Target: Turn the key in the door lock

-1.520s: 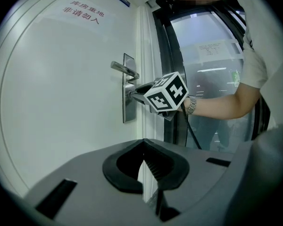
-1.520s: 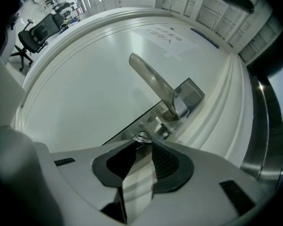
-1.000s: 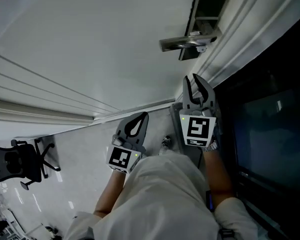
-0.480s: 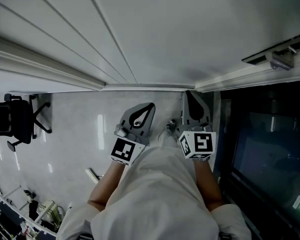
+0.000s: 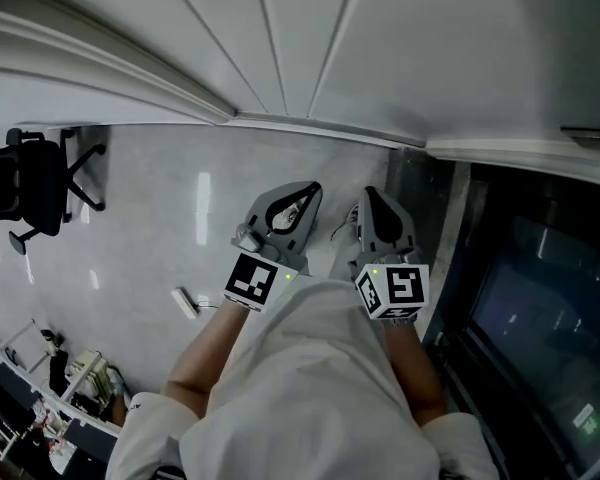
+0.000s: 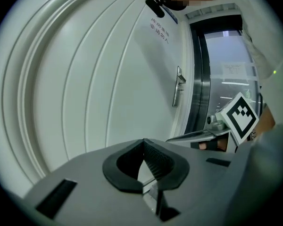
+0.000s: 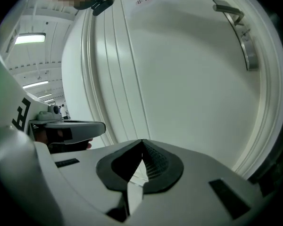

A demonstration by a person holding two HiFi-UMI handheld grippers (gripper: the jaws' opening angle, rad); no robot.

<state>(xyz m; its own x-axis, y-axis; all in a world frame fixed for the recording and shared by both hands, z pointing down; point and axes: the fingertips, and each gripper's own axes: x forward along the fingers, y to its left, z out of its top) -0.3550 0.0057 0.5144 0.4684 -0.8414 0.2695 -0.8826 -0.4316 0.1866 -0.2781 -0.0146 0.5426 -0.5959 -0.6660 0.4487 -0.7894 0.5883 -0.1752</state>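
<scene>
Both grippers hang low in front of the person's torso, side by side and just apart, pointing toward the white door (image 5: 400, 38). The left gripper (image 5: 308, 194) has its jaws together with nothing between them. The right gripper (image 5: 372, 200) is likewise closed and empty. Neither touches the door. The handle (image 7: 245, 41) sits up on the door near its right edge, well above and apart from both grippers. In the left gripper view it appears small, just beside the dark glass panel (image 5: 540, 298) that flanks the door. The key and the lock are too small to make out in any view. A grey floor (image 5: 150, 218) lies below the grippers, with an office chair (image 5: 25, 183) far off to the left.
</scene>
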